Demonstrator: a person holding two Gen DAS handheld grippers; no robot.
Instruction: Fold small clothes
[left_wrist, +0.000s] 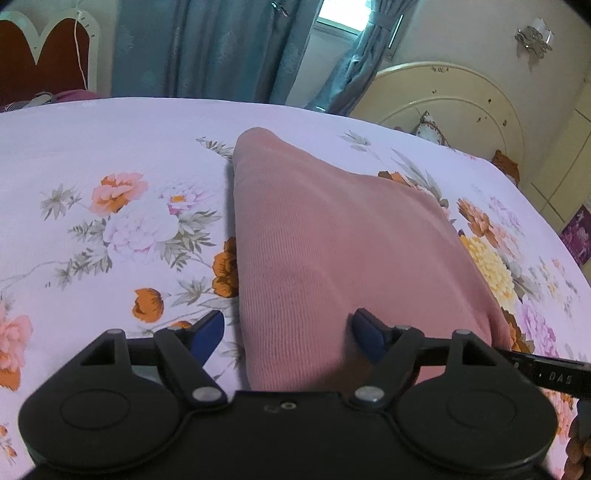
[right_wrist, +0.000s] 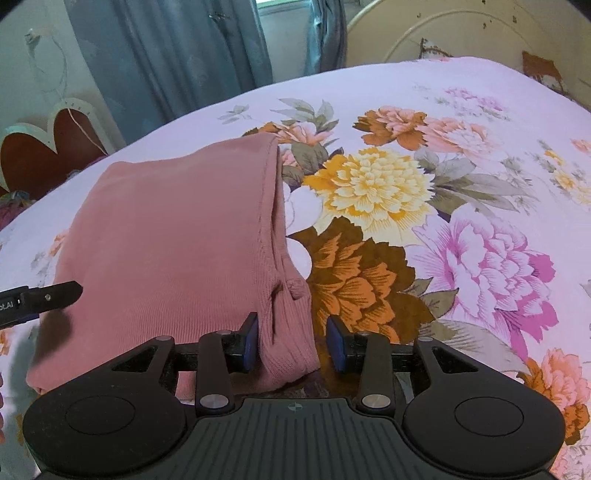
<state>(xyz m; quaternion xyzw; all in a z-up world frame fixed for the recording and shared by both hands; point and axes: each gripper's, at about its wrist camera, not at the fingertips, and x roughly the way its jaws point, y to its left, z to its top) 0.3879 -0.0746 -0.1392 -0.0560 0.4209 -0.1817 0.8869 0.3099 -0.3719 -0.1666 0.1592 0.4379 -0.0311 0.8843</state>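
Beside floral bedsheet, blue curtains

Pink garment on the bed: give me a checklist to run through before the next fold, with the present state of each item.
1. Left claw released: ok, blue pads stand apart, none pressing the pink garment.
2. Right claw released: ok, the garment's near corner lies between the pads, but a gap shows on the right side.
3. Garment flat on the floral bedsheet: ok, no raised bunching visible.
4. Right edge tidy: not ok, layers pucker near the corner.
5. Far edges aligned: cannot tell.
6. Sheet around the garment free of clutter: ok.
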